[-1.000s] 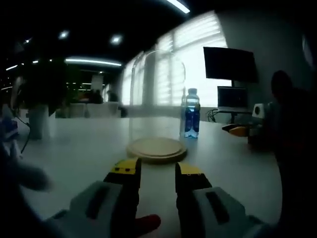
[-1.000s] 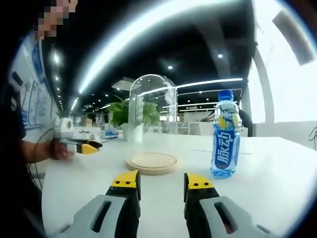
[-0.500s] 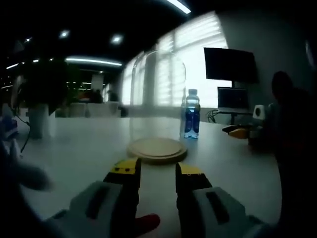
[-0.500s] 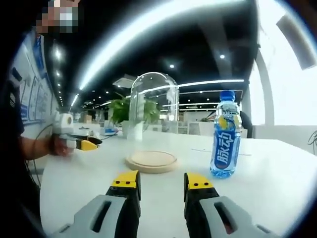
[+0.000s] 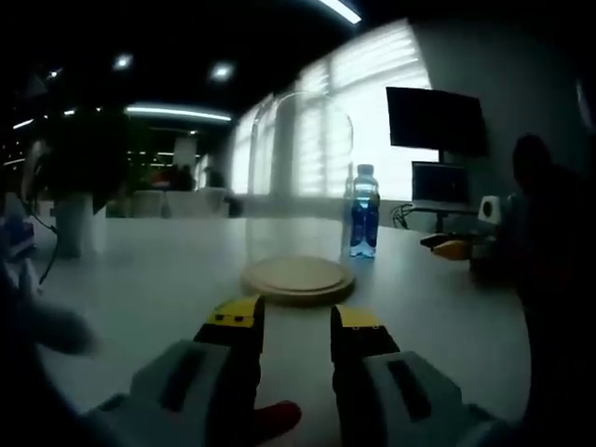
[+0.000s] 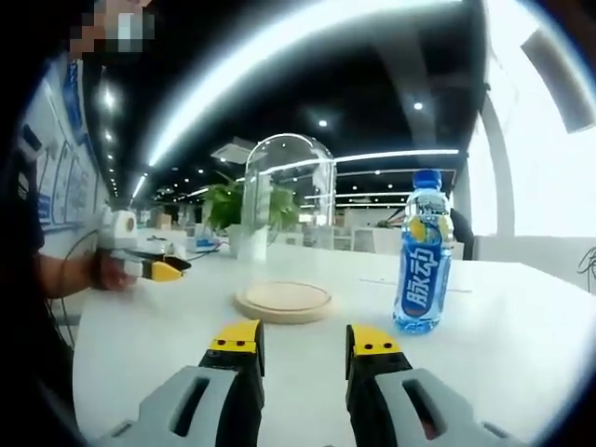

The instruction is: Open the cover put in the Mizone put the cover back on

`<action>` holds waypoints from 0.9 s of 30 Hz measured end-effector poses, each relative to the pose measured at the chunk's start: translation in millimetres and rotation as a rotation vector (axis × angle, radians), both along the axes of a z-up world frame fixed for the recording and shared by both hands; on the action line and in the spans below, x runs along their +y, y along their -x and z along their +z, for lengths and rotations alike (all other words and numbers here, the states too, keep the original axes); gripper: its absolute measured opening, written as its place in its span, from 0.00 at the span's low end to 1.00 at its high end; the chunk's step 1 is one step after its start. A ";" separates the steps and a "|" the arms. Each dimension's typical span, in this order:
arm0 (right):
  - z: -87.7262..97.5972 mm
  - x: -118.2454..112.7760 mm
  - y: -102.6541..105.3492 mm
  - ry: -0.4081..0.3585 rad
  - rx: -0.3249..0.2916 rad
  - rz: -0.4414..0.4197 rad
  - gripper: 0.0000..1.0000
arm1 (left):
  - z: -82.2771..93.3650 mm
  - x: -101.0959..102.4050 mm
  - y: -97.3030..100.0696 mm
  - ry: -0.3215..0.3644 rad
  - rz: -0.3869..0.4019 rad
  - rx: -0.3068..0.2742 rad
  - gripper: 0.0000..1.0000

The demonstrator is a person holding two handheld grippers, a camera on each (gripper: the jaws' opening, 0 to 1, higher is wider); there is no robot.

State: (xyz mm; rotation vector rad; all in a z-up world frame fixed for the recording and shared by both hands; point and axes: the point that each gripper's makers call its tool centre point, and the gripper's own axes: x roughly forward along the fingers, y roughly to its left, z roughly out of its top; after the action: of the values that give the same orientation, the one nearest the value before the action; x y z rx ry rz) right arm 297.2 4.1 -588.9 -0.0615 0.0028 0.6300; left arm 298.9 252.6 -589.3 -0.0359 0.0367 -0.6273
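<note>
Glass cover (image 6: 287, 219) on base, Mizone (image 6: 421, 251) beside

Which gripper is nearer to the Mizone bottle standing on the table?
The right gripper. The Mizone bottle stands close ahead, just right of its fingers. For the left gripper, the bottle stands farther off, beyond the glass cover and wooden base.
</note>
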 end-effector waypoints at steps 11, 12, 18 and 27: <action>0.0 0.9 0.5 0.007 -0.003 0.004 0.28 | 0.1 -1.0 0.3 0.001 -0.004 -0.002 0.21; 0.0 0.9 0.5 0.008 -0.003 0.005 0.28 | 0.0 -1.5 0.4 -0.001 -0.007 -0.003 0.21; 0.3 1.9 1.2 0.011 -0.004 0.008 0.28 | -0.2 -2.9 0.4 -0.005 -0.014 -0.006 0.21; 1.2 3.7 2.4 0.009 -0.003 0.015 0.28 | -0.7 -2.7 -0.8 -0.006 -0.011 -0.003 0.21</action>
State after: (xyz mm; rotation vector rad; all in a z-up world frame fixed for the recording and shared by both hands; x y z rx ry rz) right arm 294.8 7.8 -587.8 -0.0713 0.0018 0.6450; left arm 299.7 249.9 -590.0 -0.0287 0.0355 -0.6386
